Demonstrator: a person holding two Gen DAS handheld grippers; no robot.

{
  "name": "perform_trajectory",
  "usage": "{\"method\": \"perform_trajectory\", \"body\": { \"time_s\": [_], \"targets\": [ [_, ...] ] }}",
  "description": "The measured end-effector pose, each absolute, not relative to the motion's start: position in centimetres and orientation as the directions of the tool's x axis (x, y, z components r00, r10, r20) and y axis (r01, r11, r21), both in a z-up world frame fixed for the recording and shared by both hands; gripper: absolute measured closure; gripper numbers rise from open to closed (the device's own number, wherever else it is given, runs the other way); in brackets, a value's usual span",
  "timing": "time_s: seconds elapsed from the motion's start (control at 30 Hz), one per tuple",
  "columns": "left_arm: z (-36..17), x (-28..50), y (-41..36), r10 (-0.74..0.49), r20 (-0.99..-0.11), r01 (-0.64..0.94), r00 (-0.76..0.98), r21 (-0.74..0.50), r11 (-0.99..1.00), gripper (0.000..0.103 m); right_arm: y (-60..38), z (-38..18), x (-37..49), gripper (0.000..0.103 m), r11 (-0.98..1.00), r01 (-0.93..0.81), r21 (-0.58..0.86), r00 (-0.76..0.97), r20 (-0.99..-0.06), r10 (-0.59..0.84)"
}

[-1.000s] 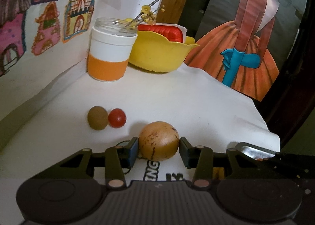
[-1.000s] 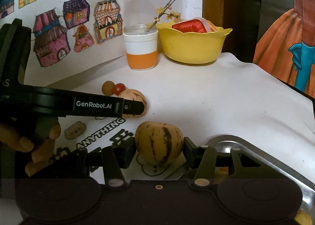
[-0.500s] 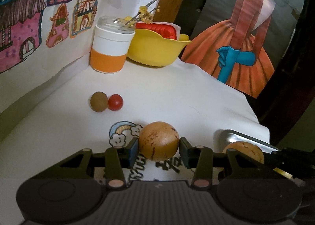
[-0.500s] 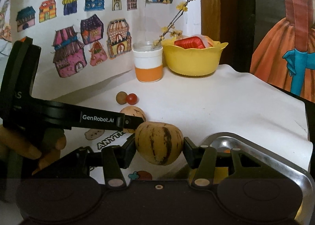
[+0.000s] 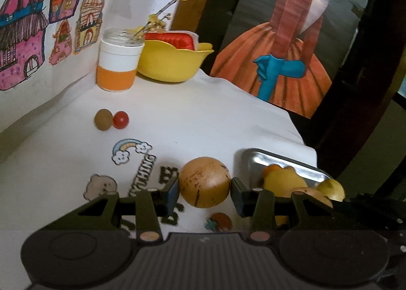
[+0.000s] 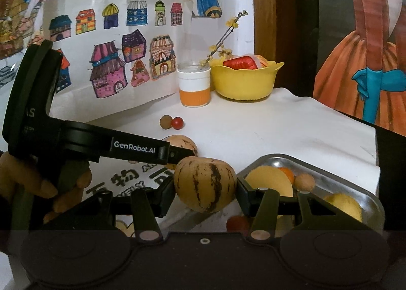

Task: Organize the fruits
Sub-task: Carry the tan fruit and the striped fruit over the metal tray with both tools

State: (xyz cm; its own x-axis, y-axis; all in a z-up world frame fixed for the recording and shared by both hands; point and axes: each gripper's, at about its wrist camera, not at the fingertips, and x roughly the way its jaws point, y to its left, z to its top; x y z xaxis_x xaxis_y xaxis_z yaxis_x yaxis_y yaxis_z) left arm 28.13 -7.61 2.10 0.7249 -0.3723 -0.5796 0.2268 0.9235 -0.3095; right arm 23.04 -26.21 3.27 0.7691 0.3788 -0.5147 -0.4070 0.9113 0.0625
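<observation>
My left gripper (image 5: 205, 189) is shut on a round tan spotted fruit (image 5: 204, 181), held above the white cloth just left of the metal tray (image 5: 284, 164). In the right wrist view my right gripper (image 6: 205, 192) is shut on a yellow fruit with dark stripes (image 6: 204, 184), lifted at the tray's (image 6: 355, 183) left edge. The tray holds several yellow and orange fruits, among them a lemon (image 6: 343, 205). A small brown fruit (image 5: 103, 119) and a red cherry tomato (image 5: 120, 119) lie touching on the cloth farther back.
A white-and-orange jar (image 5: 117, 63) with a flowering twig and a yellow bowl (image 5: 172, 60) stand at the back by the wall of drawings. The left gripper's body and a hand (image 6: 30, 188) fill the left of the right wrist view. The table's edge drops off at right.
Both grippers have risen and pulled back with their fruits, so the tray and its fruits now show more fully. Both stay shut.
</observation>
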Motion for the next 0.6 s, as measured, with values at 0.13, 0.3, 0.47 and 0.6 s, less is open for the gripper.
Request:
{"method": "perform_trajectory", "body": {
  "time_s": [0.13,0.3,0.47,0.6],
  "targets": [
    [2.4,26.5,-8.7,-0.390,-0.584,0.254,0.712,-0.303,0.919,0.055,-26.9,3.2,21.3,0.050,0.917,-0.394,0.058,0.775,-0.516,0.366],
    [2.6,24.9,-10.4,-0.419,-0.590,0.299,0.690,-0.295,0.908,0.055,-28.1,3.2,19.2,0.050,0.929,-0.368,0.045,0.789,-0.514,0.338],
    [2.8,23.9,-12.0,-0.438,-0.595,0.326,0.674,-0.293,0.899,0.055,-29.8,2.8,17.7,0.050,0.946,-0.322,0.027,0.805,-0.519,0.288],
    [2.7,23.4,-13.3,-0.449,-0.604,0.346,0.659,-0.287,0.893,0.055,-31.3,2.3,16.8,0.050,0.961,-0.276,0.011,0.820,-0.520,0.241]
  ]
}}
